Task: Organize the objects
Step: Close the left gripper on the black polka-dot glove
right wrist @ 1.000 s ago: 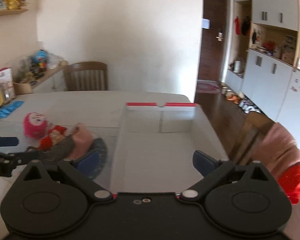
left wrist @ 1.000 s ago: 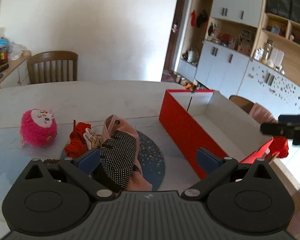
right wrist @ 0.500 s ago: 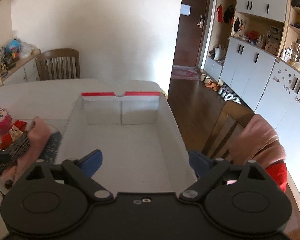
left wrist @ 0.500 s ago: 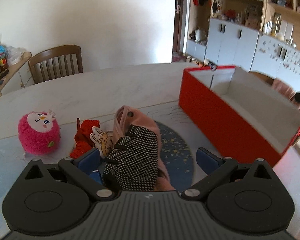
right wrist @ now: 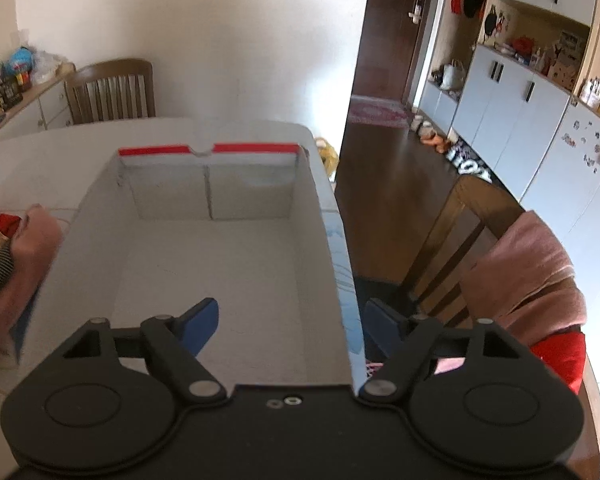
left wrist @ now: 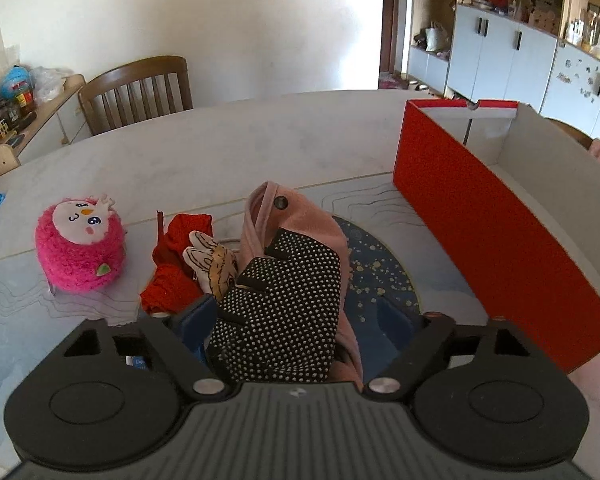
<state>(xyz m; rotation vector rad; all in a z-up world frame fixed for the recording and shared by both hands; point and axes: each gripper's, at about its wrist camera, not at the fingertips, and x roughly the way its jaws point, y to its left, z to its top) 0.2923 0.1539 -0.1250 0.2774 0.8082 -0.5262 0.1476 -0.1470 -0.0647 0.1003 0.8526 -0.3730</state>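
On the pale marble table (left wrist: 260,140), far left in the left wrist view: a pink plush toy (left wrist: 80,242) with a white face, sitting upright. Just right of it, a red cloth (left wrist: 172,264) in a heap, a small cream-and-tan figure (left wrist: 212,260) lying against it. Next right, a pink garment (left wrist: 300,220) with a dark button, and over its front a black fabric with white dots (left wrist: 284,308). These rest partly on a dark blue speckled mat (left wrist: 380,276).

Left gripper (left wrist: 296,324) straddles the dotted fabric and pink garment. Jaws have just been closing; left blue pad lies close against the dotted fabric, right pad stands apart from the garment with mat showing between. Not gripping.

Right of the pile: a red box (left wrist: 500,240) with a pale inside, standing open; nothing seen in it.

Right wrist view: right gripper (right wrist: 290,326) sits over the box's right wall (right wrist: 332,248), one finger inside, one outside. Jaws have just been closing, pads clear of the wall. Beyond the table edge, a wooden chair (right wrist: 460,232) draped with pink cloth (right wrist: 532,264).
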